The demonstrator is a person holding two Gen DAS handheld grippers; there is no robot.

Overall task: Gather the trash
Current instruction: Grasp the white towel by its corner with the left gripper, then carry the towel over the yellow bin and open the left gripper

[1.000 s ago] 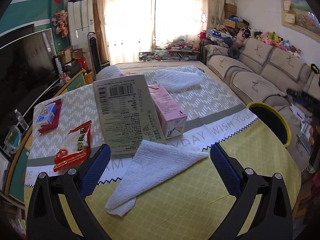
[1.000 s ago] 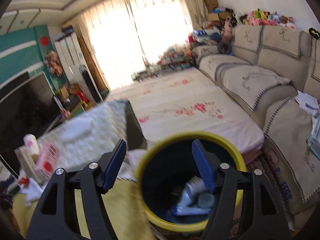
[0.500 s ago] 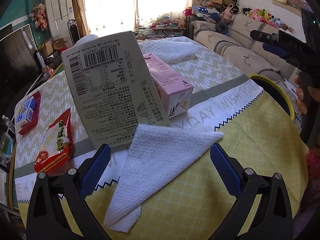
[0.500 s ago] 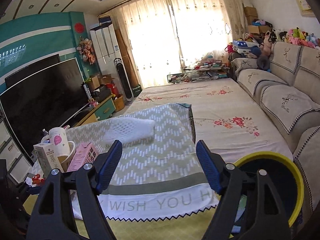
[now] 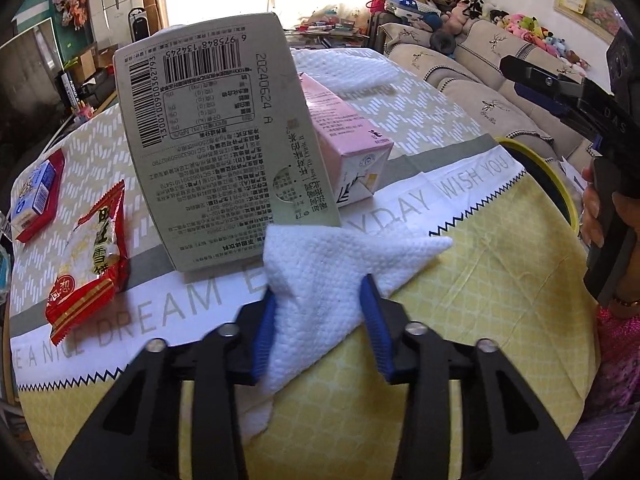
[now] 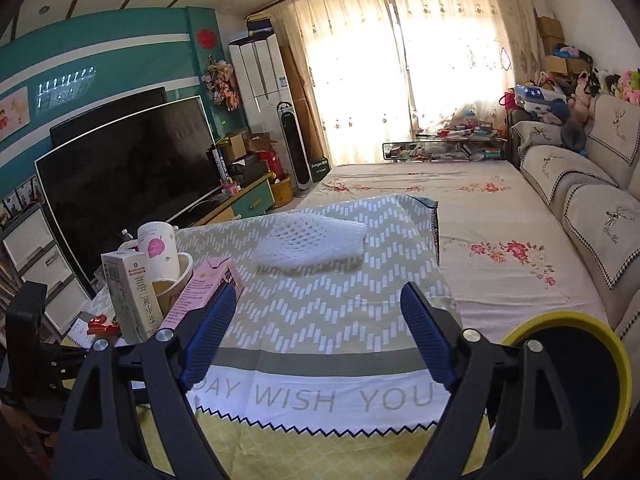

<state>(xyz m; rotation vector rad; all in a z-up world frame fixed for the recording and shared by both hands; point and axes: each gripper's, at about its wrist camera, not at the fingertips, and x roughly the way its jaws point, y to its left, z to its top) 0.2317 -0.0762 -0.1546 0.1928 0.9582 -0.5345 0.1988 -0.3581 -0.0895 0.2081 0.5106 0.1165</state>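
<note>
A white paper towel (image 5: 340, 264) lies on the yellow tablecloth, and my left gripper (image 5: 320, 320) has its blue pads on both sides of it, closing on it. A grey-green drink carton (image 5: 224, 152) stands just behind, with a pink carton (image 5: 344, 144) lying beside it. A red snack wrapper (image 5: 92, 256) lies to the left. My right gripper (image 6: 316, 344) is open and empty above the table's right side. The yellow-rimmed dark trash bin (image 6: 568, 384) stands at the table's right edge; it also shows in the left wrist view (image 5: 548, 176).
A white foam net (image 6: 312, 244) lies at the far end of the table. A paper cup (image 6: 160, 252) stands behind the cartons. A small blue box on a red packet (image 5: 36, 196) lies far left. A sofa (image 6: 592, 200) runs along the right, a television (image 6: 120, 176) on the left.
My left gripper moved forward onto the paper towel and its jaws closed in around it. My right gripper swung from over the bin to face the table and stays open.
</note>
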